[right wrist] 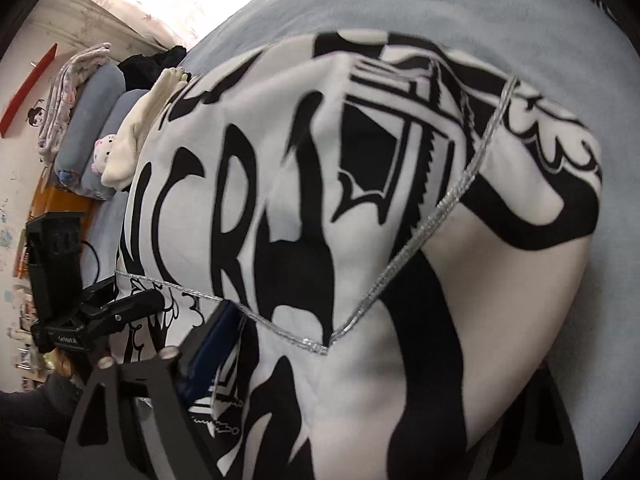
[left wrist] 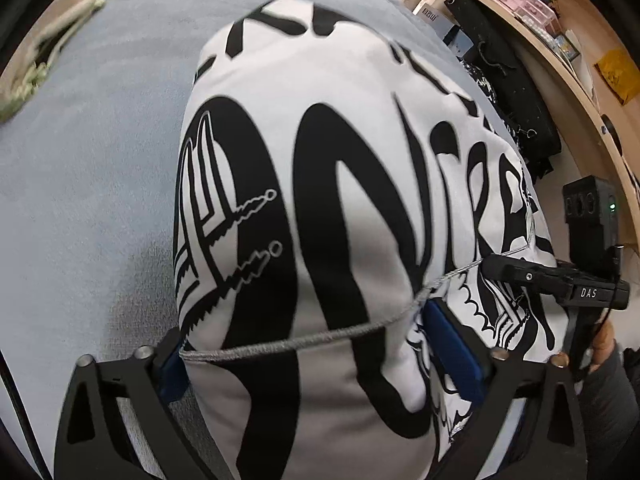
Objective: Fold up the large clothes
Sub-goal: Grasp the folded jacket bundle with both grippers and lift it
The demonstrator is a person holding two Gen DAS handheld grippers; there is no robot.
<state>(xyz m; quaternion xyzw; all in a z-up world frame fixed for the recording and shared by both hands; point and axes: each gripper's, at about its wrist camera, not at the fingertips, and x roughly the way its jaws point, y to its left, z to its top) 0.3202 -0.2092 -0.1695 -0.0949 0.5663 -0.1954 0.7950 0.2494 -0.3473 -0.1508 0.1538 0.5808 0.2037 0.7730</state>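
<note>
A large white garment [left wrist: 320, 184] with bold black lettering and a silver trim line [left wrist: 320, 336] lies bunched on a pale blue-grey bed cover [left wrist: 80, 168]. My left gripper [left wrist: 316, 356] points down at it, jaws wide. The cloth bulges between its blue pads [left wrist: 456, 348] without being pinched. In the right wrist view the same garment [right wrist: 360, 184] fills the frame. My right gripper [right wrist: 376, 360] also stands wide: its left blue pad [right wrist: 216, 340] shows and cloth drapes over and hides the right finger. Each view shows the other gripper [left wrist: 560, 280] [right wrist: 100, 312] close beside.
A wooden shelf [left wrist: 580, 92] with pink boxes [left wrist: 528, 4] and a black bag [left wrist: 508, 80] stands right of the bed. Rolled grey blankets [right wrist: 92, 120], a plush toy [right wrist: 102, 156] and a cream cloth [right wrist: 136, 140] lie at the far end. A greenish cloth [left wrist: 40, 64] lies far left.
</note>
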